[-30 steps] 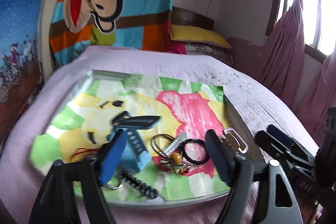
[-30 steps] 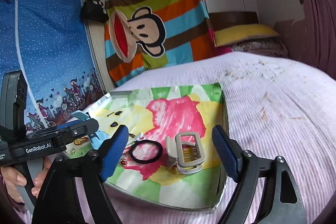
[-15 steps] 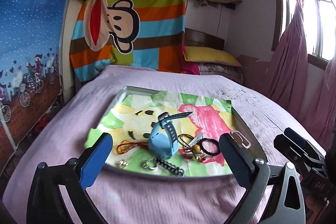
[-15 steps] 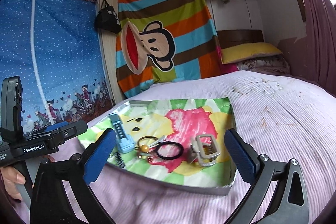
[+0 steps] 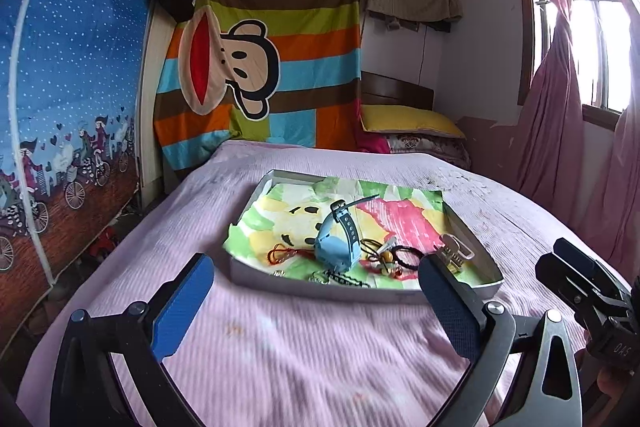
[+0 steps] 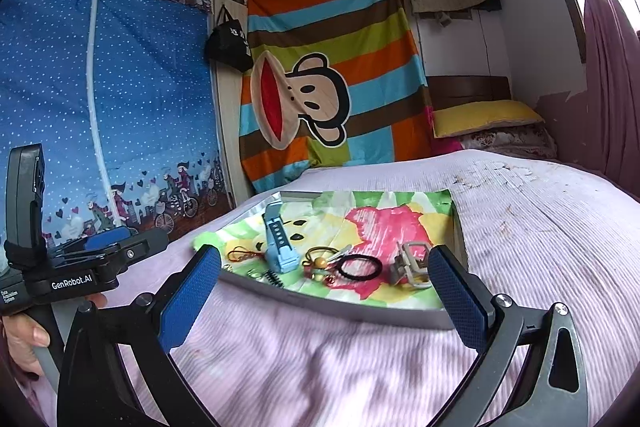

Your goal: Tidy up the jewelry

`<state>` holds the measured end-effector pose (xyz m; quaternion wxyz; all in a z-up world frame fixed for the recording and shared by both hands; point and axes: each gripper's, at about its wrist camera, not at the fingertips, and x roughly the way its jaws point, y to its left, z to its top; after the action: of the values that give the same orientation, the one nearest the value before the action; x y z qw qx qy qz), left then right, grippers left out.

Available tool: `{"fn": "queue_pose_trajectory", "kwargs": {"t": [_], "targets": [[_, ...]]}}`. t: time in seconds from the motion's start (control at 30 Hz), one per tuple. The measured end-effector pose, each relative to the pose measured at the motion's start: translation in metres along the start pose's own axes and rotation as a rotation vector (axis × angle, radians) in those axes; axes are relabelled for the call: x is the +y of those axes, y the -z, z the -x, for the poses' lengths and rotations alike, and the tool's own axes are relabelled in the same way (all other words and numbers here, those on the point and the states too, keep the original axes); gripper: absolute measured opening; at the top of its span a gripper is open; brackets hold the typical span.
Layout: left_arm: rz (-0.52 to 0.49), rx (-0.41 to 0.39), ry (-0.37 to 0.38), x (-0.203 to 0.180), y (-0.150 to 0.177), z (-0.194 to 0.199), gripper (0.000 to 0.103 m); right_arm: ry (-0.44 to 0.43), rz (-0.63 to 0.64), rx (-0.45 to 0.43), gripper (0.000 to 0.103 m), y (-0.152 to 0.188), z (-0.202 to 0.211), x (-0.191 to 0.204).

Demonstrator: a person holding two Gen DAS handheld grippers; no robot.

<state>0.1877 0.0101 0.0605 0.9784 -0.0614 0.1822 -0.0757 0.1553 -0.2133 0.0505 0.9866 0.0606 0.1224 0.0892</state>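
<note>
A metal tray (image 5: 360, 291) (image 6: 340, 305) lined with a colourful cartoon sheet rests on the pink bedspread. In it lie a blue watch (image 5: 334, 247) (image 6: 280, 247), a black hair tie (image 5: 406, 254) (image 6: 358, 267), a grey claw clip (image 5: 454, 251) (image 6: 412, 265), a red cord (image 5: 282, 253) (image 6: 242, 255), a beaded charm with gold loops (image 5: 384, 259) (image 6: 318, 263), and small rings with a black spiral (image 5: 338, 279) (image 6: 268, 275). My left gripper (image 5: 316, 303) is open and empty, short of the tray's near edge. My right gripper (image 6: 324, 295) is open and empty too, just before the tray.
The tray sits mid-bed on the pink spread (image 5: 300, 355). A blue dotted wardrobe (image 5: 60, 87) stands left, a striped monkey cloth (image 5: 272, 67) hangs behind, a yellow pillow (image 5: 408, 119) lies at the headboard, and pink curtains (image 5: 560, 107) hang right. A hand (image 6: 20, 343) holds the left gripper's handle.
Both grippers have pulled back and up from over the tray to in front of it, and both have opened wider. The jewelry has not moved.
</note>
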Motion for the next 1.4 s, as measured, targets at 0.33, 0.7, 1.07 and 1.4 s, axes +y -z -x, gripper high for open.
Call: {"fn": "queue_pose_trajectory", "kwargs": {"t": [0.33,0.7,1.07,1.4], "targets": [[-0.008,-0.016,-0.017,0.005,0.015,0.030,0.103,0.002,0.012,-0.011,0.101,0.008,0.033,0.012],[0.002,-0.030,-0.029,0.009,0.035,0.054,0.103,0.021,0.005,-0.020,0.101,0.020,0.065,0.018],[-0.009,-0.040,-0.054,0.011,0.061,0.079,0.103,0.031,0.007,-0.005,0.101,0.041,0.083,0.023],[-0.044,-0.060,-0.084,0.007,0.083,0.097,0.103,0.034,0.067,0.011,0.102,0.062,0.090,0.032]]}}
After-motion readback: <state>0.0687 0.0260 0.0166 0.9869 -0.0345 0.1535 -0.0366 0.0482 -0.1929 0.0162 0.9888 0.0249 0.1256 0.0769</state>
